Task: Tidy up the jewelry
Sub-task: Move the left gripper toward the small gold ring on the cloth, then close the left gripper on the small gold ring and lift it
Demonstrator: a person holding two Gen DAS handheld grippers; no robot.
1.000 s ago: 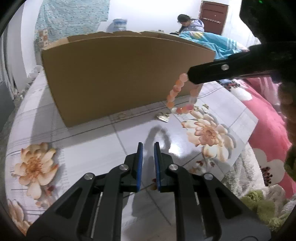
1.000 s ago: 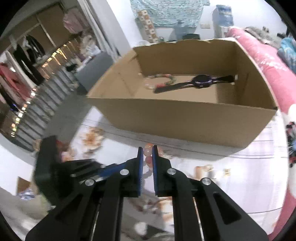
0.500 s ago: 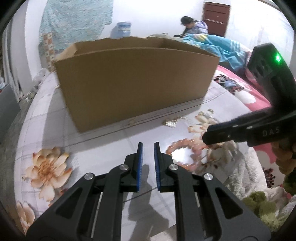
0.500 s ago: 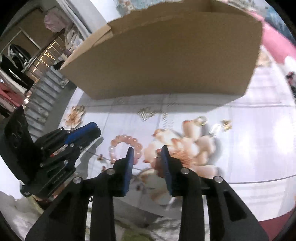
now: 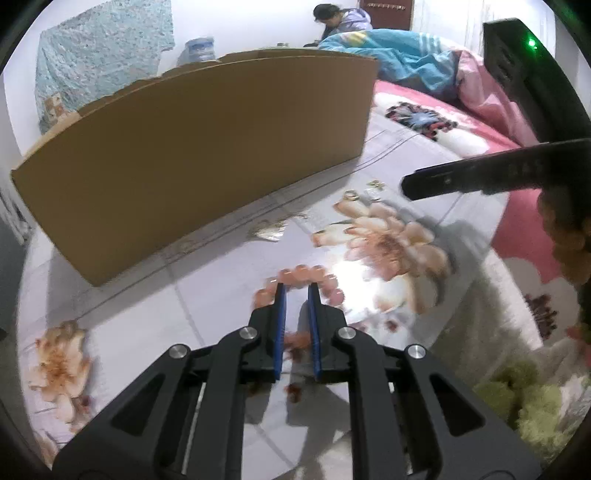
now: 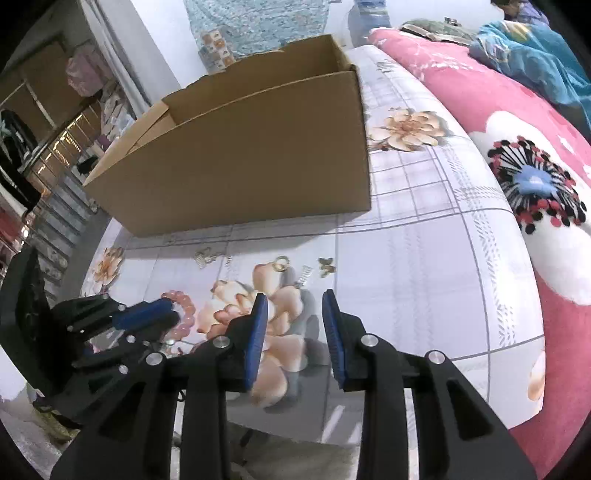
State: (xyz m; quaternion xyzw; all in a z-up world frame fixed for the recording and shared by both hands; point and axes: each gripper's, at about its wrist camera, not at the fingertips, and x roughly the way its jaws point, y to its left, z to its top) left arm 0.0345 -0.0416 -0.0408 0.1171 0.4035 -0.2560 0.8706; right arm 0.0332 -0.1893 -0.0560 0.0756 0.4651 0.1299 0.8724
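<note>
A bracelet of pink beads (image 5: 306, 275) (image 6: 183, 308) lies flat on the flowered tablecloth. My left gripper (image 5: 295, 290) (image 6: 173, 310) hangs just over its near edge, its blue pads a narrow slit apart with no bead between them. My right gripper (image 6: 294, 297) stands open and empty to the right of the bracelet, over a printed flower; in the left wrist view it shows side-on (image 5: 412, 184). A ring (image 6: 281, 264), butterfly earrings (image 6: 327, 266) and small silver pieces (image 6: 207, 256) lie in front of the cardboard box (image 5: 192, 147) (image 6: 240, 162).
The open box stands along the table's far side. A pink flowered blanket (image 6: 498, 110) and a blue cover (image 5: 399, 55) lie to the right. A person (image 5: 343, 18) sits far back. A green fuzzy cloth (image 5: 528, 402) lies off the table's near right corner.
The right gripper came down, let the bracelet go onto the table, opened and drew off to the right. The left gripper shifted right until its tips hang over the bracelet.
</note>
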